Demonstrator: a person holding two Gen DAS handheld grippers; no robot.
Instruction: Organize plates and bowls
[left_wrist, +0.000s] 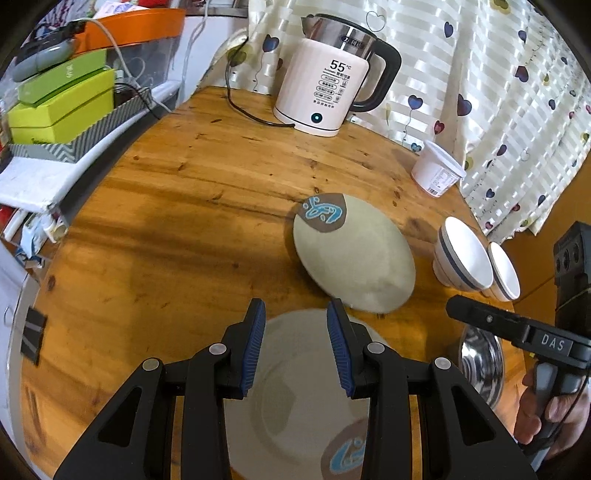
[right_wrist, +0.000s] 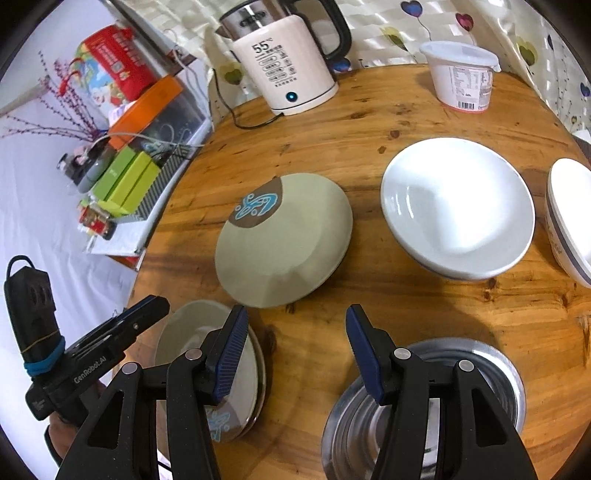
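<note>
A grey-green plate with a blue and brown mark lies mid-table. A second such plate lies near the front edge. My left gripper is open and empty right above that second plate. My right gripper is open and empty, hovering above bare wood between that plate and a steel bowl. A white bowl and a blue-striped white bowl stand at the right.
A white electric kettle with its cord stands at the back of the round wooden table. A white lidded tub stands at the back right. Boxes and clutter crowd a shelf at the left.
</note>
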